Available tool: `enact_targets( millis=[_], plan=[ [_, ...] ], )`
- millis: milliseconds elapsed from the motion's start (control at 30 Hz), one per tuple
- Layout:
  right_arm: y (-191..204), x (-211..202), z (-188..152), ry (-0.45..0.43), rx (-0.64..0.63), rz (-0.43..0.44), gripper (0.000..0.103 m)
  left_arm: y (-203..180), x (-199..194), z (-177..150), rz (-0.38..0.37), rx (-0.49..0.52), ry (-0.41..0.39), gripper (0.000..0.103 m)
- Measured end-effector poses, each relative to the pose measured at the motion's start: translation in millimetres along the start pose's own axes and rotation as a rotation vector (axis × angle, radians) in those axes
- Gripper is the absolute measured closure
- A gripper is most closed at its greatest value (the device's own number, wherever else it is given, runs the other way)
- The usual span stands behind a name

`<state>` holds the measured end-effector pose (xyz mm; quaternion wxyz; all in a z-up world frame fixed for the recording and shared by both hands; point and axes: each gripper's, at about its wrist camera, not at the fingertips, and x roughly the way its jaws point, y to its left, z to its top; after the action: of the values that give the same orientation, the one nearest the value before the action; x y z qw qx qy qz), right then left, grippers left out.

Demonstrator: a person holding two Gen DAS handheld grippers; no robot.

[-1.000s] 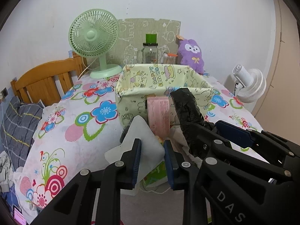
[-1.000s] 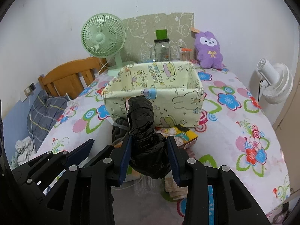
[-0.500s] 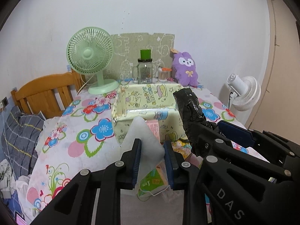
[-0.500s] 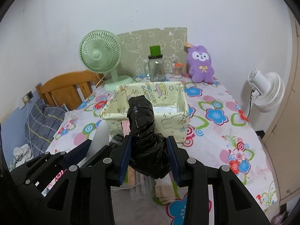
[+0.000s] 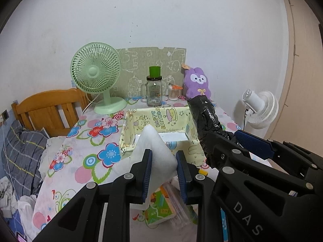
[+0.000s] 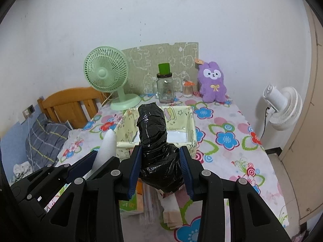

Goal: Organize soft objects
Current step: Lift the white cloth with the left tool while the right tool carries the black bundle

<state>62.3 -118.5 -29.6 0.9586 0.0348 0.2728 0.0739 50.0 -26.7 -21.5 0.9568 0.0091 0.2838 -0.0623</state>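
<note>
Foam fills the left wrist view: the left gripper [image 5: 164,169] is clamped on a white foam piece [image 5: 150,153] at lower centre, its fingers nearly closed and squeezing it. The right wrist view shows that foam only as a thin sliver at lower left, but shows plainly the right gripper [image 6: 159,166] pressed partway closed on a black plastic-wrapped bundle [image 6: 155,139] at centre. Both sit in front of a yellow fabric bin [image 5: 129,133] printed "HAPPY BIRTHDAY" on a flowered tablecloth [image 6: 228,141]. Behind stand a green fan [image 5: 96,68], a glass jar [image 5: 154,92] and a purple plush [image 6: 213,82] against a white wall. The gripper body at lower right of the left view reads "DAS".
</note>
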Motion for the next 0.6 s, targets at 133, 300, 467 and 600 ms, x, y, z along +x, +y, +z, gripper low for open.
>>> enact_targets(
  millis=[133, 300, 467, 600],
  plan=[
    [-0.9, 3.1, 6.6, -0.008, 0.001, 0.006, 0.061, 0.9, 3.6, 7.2, 0.006, -0.003, -0.008, 0.08],
    [-3.1, 12.2, 16.0, -0.009, 0.001, 0.01, 0.061, 2.0, 12.2, 14.0, 0.01, -0.013, -0.011, 0.08],
    [-5.8, 22.4, 24.2, -0.011, 0.004, 0.014, 0.061, 2.7, 21.4, 21.0, 0.015, -0.022, -0.015, 0.08],
    [-8.0, 32.6, 31.3, -0.017, 0.004, 0.019, 0.061, 3.9, 30.3, 27.8, 0.023, -0.025, -0.019, 0.08]
  ],
)
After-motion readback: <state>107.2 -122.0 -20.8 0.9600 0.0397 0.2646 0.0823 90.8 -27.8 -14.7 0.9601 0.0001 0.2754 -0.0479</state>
